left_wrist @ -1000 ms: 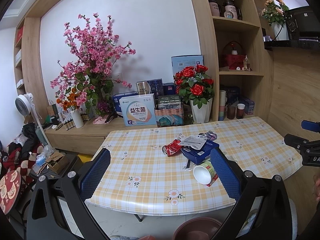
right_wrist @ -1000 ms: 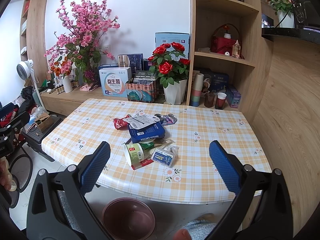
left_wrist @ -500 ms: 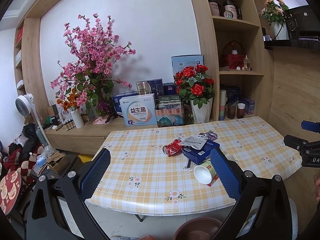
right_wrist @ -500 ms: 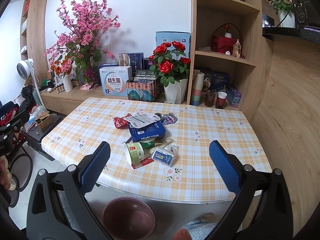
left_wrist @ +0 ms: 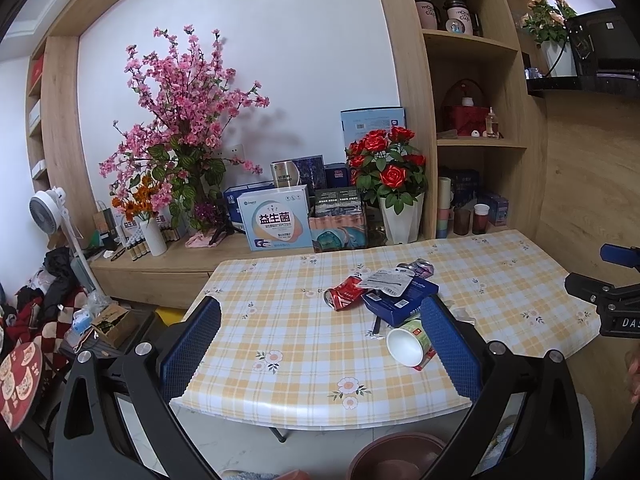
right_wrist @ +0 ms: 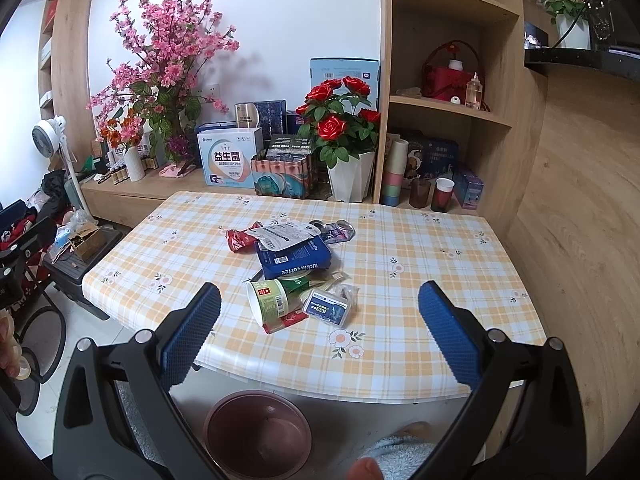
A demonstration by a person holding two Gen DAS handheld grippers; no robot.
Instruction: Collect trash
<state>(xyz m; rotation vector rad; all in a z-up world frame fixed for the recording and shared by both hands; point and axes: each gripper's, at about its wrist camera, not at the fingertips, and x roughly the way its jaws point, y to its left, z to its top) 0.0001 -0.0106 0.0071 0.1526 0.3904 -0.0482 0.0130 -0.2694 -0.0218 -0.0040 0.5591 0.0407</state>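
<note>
Crushed cans (right_wrist: pixel 240 238) & paper cup (right_wrist: pixel 267 303) are spread on checked tablecloth (right_wrist: pixel 420 280); both tongs, left gripper (left_wrist: pixel 320 344) & right gripper (right_wrist: pixel 319 334), are held wide, w/ nothing gripped.

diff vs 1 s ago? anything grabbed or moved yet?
Almost nothing. Both tools are open and empty, short of the table: left tool, right tool. The right wrist view has crept very slightly toward the trash; the left wrist view is unchanged. The paper cup, blue box, red can and bin lie where they were. Nothing taken hold of or let go.
</note>
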